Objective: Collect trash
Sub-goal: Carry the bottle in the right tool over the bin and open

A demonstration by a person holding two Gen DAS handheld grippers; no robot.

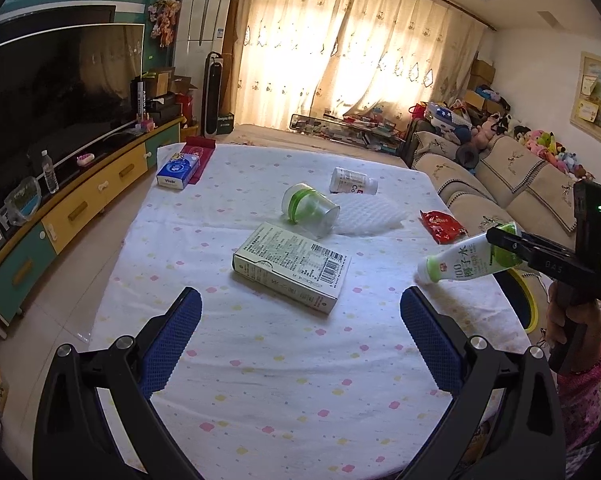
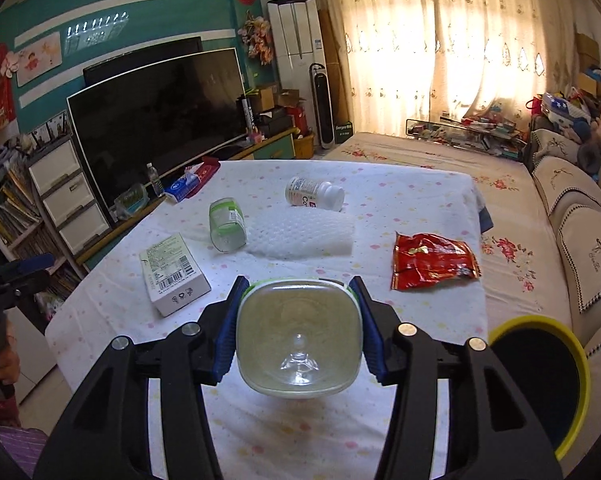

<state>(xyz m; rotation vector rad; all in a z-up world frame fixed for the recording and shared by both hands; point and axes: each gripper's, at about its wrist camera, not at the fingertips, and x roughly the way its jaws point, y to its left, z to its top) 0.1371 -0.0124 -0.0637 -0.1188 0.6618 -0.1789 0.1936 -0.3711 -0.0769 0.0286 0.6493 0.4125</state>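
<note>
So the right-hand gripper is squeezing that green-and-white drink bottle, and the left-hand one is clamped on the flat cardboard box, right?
Not quite. The right gripper does squeeze the drink bottle, but the left gripper is open and holds nothing. The left wrist view shows the cardboard box lying on the table beyond its spread fingers.

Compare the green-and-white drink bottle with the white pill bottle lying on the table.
The drink bottle is clamped in the right tool, held off the table; the pill bottle lies on its side on the tablecloth, untouched. The drink bottle has green trim and a green cap; the pill bottle has a white cap. The drink bottle is longer and slimmer, the pill bottle stubbier. Both are mostly white and tipped over sideways.
</note>
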